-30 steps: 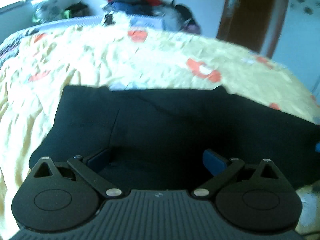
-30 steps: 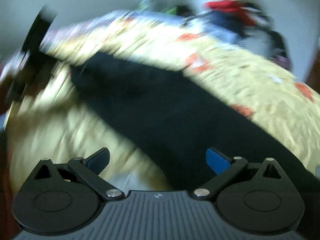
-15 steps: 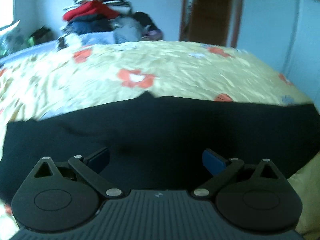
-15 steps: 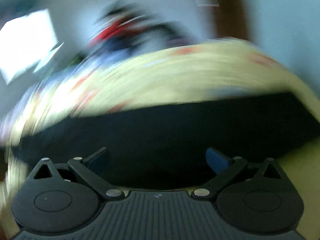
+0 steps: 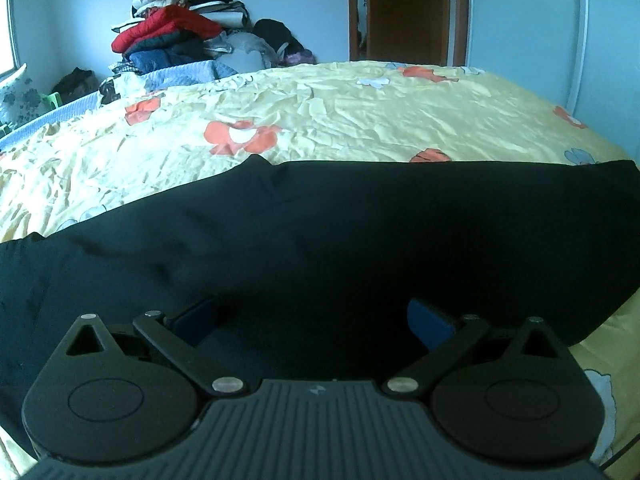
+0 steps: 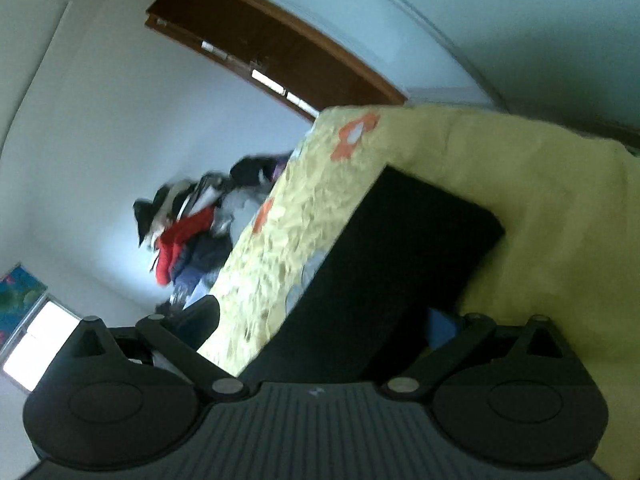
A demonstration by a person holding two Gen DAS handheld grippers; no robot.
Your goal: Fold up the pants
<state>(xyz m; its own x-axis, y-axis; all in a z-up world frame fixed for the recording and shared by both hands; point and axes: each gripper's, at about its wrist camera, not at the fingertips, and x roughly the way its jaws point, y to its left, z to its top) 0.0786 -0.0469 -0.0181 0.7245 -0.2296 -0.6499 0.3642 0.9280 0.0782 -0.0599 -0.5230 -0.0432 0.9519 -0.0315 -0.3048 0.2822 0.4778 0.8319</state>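
Black pants (image 5: 360, 232) lie flat in a long strip across the near side of a yellow flowered bedspread (image 5: 360, 120). My left gripper (image 5: 312, 320) hovers over their near edge with its blue-padded fingers wide open and empty. In the right wrist view, which is rolled to one side, the pants (image 6: 392, 248) end in a squared edge on the bedspread (image 6: 560, 208). My right gripper (image 6: 320, 320) is open over that end, holding nothing.
A pile of clothes (image 5: 176, 36) is stacked beyond the far side of the bed, also in the right wrist view (image 6: 188, 232). A brown door (image 5: 404, 8) stands behind. The bed's right edge (image 5: 600, 136) drops off near the pants' end.
Both grippers have swept right along the pants. The right gripper has rolled to one side and now faces the pants' squared end. Both stayed open.
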